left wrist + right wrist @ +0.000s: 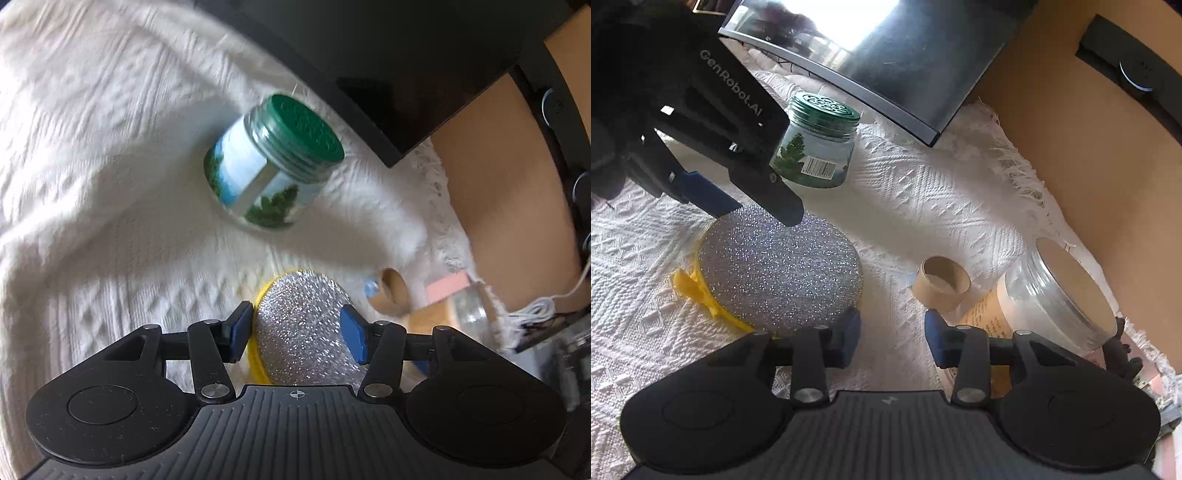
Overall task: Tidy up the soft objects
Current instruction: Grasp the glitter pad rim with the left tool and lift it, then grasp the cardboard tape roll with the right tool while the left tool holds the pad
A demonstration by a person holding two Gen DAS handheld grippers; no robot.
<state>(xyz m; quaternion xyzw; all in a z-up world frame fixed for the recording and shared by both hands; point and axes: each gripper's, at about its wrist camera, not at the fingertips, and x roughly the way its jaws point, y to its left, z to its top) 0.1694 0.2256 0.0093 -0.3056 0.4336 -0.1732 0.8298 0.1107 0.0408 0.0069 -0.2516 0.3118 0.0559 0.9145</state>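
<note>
- Left gripper [297, 332]: jaws straddle the silver scouring pad [781, 269], pads at its edges; a firm pinch cannot be told.
- Right gripper [892, 341]: jaws spread, nothing between, at the pad's 5 o'clock.
- Pad lies on white cloth [942, 199]; green-lidded jar [816, 142] at its 12 o'clock.

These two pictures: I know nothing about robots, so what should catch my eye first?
Probably the glittery silver sponge with a yellow edge, lying on the white textured cloth between the left gripper's blue pads. Behind it stands a glass jar with a green lid and a tree label. The right gripper hangs empty nearby, with a roll of tape just ahead.
</note>
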